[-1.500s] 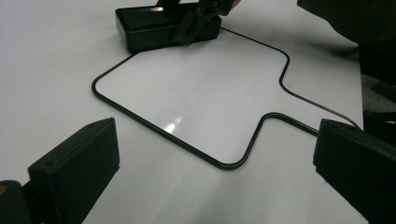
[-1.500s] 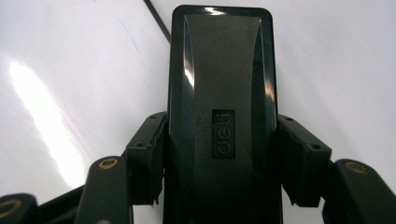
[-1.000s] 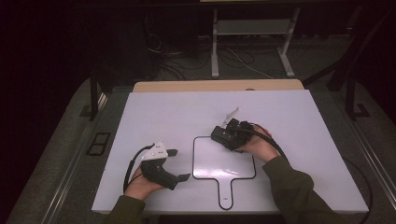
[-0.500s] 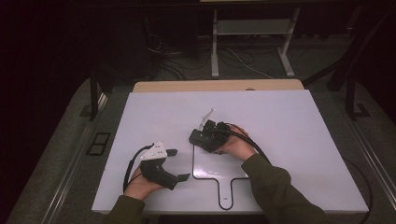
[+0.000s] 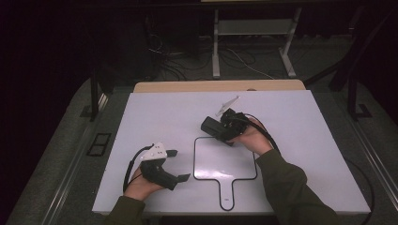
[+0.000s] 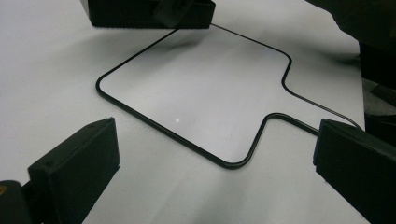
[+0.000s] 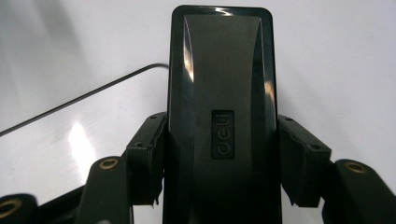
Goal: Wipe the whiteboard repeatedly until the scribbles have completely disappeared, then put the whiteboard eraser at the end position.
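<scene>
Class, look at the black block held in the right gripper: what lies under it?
Under the black block lies the white table and the far-left corner of the black-outlined paddle shape. The part directly beneath is covered.

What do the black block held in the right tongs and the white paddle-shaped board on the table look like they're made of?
The black block, clamped in the right tongs, looks like moulded plastic with a glossy finish: sharp light streaks along its edges and an embossed logo. The paddle-shaped board looks like smooth, slightly shiny white plastic or coated board with a thin black rim; it mirrors a lamp spot. Which one, I can't tell.
</scene>
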A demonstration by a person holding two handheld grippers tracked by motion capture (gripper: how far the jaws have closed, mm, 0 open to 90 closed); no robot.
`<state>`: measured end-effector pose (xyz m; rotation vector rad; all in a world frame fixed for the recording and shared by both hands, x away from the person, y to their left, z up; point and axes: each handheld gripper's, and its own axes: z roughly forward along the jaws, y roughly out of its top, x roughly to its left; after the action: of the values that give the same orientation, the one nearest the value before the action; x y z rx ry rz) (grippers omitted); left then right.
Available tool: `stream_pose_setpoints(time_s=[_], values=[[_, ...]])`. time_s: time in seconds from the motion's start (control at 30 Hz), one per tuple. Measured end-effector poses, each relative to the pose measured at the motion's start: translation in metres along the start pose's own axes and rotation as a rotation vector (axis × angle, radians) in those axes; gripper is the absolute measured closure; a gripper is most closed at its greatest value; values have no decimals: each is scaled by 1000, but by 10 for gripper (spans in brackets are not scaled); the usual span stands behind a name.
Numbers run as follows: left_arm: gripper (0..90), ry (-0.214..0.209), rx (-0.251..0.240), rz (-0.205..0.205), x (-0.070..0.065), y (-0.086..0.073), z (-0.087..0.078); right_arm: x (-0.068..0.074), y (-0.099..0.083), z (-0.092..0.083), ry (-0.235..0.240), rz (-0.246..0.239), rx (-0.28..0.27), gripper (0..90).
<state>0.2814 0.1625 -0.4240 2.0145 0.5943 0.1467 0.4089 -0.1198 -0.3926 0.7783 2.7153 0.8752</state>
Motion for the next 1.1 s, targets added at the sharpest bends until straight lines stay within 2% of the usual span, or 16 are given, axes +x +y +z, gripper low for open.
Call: stream_pose_setpoints(time_s=[0.17,0.37,0.47,0.7,0.87,0.93,1.03,1.1], values=[[0,4,-3,-3,0,0,-2,-16,0,-6,-5,50,-21,389],[0,13,-3,-3,0,0,-4,-34,6,-10,-15,86,-35,389],[0,14,-4,-4,1,-1,-4,-42,9,-9,-24,94,-25,388],[0,11,-7,-2,4,-1,-2,-62,17,5,-40,140,-18,387],[0,12,-9,-4,3,-1,-2,-73,22,18,-57,151,6,387],[0,9,-11,-5,3,0,-2,-77,22,23,-46,166,8,387],[0,9,-8,-4,4,-1,-2,-81,20,35,-61,161,48,387],[0,8,-8,-5,4,-1,-3,-84,17,41,-64,174,59,386]])
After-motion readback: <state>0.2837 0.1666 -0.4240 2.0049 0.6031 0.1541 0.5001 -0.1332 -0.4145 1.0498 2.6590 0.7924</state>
